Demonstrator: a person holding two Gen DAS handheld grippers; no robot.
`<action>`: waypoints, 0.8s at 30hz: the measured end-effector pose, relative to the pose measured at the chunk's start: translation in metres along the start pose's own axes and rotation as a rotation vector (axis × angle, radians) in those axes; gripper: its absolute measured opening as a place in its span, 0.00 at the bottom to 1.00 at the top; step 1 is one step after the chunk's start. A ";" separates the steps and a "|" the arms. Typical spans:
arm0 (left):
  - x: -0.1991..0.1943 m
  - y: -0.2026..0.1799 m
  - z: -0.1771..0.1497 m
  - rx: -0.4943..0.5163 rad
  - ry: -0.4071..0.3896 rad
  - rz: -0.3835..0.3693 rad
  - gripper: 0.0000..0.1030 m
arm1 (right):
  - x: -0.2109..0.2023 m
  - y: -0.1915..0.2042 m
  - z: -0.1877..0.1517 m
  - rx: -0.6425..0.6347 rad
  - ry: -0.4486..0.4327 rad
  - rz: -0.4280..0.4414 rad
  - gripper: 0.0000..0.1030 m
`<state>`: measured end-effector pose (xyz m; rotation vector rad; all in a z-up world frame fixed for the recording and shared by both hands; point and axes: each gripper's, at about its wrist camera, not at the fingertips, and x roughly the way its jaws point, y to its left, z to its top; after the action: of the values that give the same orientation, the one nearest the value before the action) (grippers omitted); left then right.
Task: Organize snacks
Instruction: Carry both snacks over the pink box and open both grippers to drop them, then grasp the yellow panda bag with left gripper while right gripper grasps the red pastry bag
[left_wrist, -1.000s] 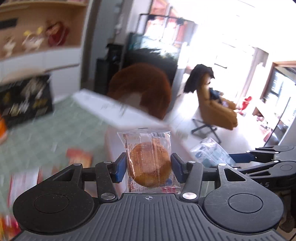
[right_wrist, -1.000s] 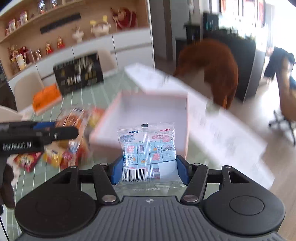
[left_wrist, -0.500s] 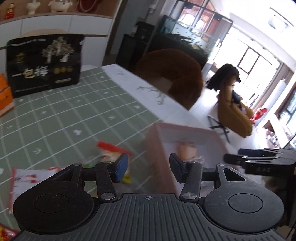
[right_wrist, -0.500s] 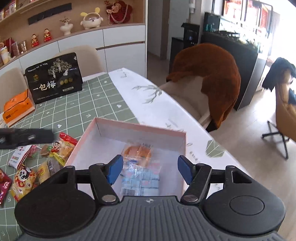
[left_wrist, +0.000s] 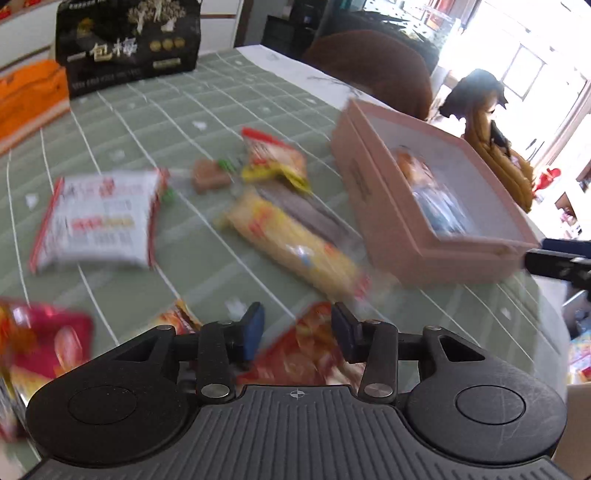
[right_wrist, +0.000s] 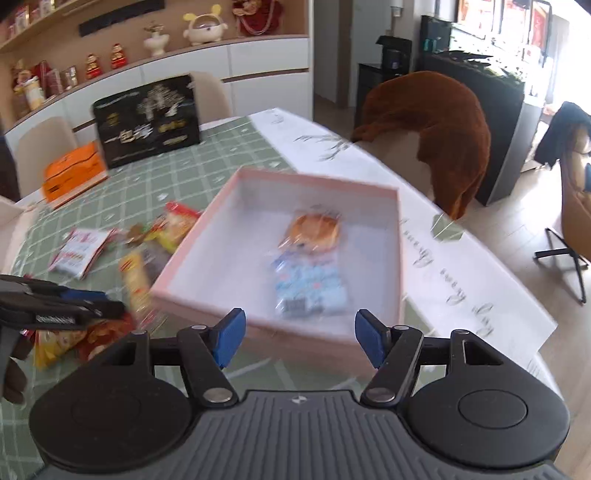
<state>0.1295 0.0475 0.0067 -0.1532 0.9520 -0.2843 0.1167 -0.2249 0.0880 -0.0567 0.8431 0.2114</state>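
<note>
1. The pink box (right_wrist: 255, 310) is seen open on the tabletop (right_wrist: 177, 173), near the tabletop's right edge; its far right corner lies over the white runner (right_wrist: 454, 280).
2. Two snacks are seen inside it, touching: a round cake packet (right_wrist: 314, 229) farther in and a blue-patterned packet (right_wrist: 312, 288) nearer. The rest of the box floor is bare.
3. Loose snacks are spread on the green cloth left of the box: a long yellow packet (left_wrist: 295, 243) just beside the box wall, a red-and-yellow packet (left_wrist: 275, 155) beyond it, a white packet (left_wrist: 99, 218) farther left, and a red packet (left_wrist: 306, 354) near the tabletop's near side.
4. The left tongs (left_wrist: 297, 330) are held low over the red packet, which shows between the blue pads; the jaws are closing, and no press on the packet can be made out through the blur.
5. The right tongs (right_wrist: 299, 334) are held spread and empty before the box's near wall.
6. Open green cloth is left between the loose snacks and the black bag (right_wrist: 147, 118) and orange box (right_wrist: 74, 177) at the far side.
7. Only the right view gives the whole box interior, the runner's edge and the brown-draped chair (right_wrist: 436, 122) beyond; the left tongs appear at its left margin.
8. Only the left view gives the red packet close up and the box's outer left wall.
</note>
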 end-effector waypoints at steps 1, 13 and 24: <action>-0.003 -0.002 -0.005 -0.006 0.000 -0.004 0.46 | -0.001 0.004 -0.005 -0.008 0.007 0.015 0.65; -0.063 0.014 -0.035 -0.120 -0.084 -0.012 0.45 | 0.023 0.064 -0.046 0.051 0.149 0.222 0.65; -0.071 0.082 -0.033 -0.360 -0.142 0.268 0.44 | 0.064 0.139 -0.035 0.011 0.146 0.218 0.74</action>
<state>0.0778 0.1473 0.0220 -0.3667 0.8644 0.1458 0.1032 -0.0832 0.0214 0.0308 0.9963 0.4113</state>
